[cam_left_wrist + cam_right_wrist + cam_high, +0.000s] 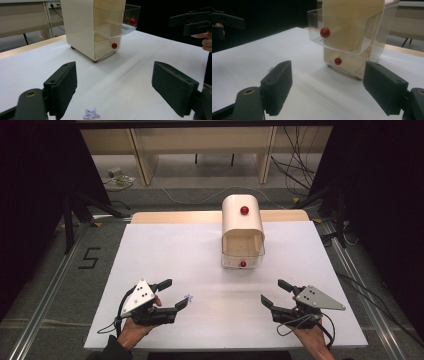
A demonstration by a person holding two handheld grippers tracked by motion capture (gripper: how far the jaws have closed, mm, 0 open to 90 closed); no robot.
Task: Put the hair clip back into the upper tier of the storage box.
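A small purple star (188, 297) lies flat on the white table (165, 250) near its front edge, just beside the left gripper (173, 293), whose jaws stand apart and empty; the right gripper (274, 293), also apart and empty, is well away from it, so the left is nearer

Glossy cream plastic drawer cabinet (242, 220), clear plastic drawers (342, 32) — shiny red knobs (325, 32), matt white table (200, 255), matt black fingers (63, 85)

We see white surface (165, 250) | we note cream drawer cabinet (242, 220) standing at far middle, top clear drawer pulled out | we spot small purple star (188, 297) lying flat near front left
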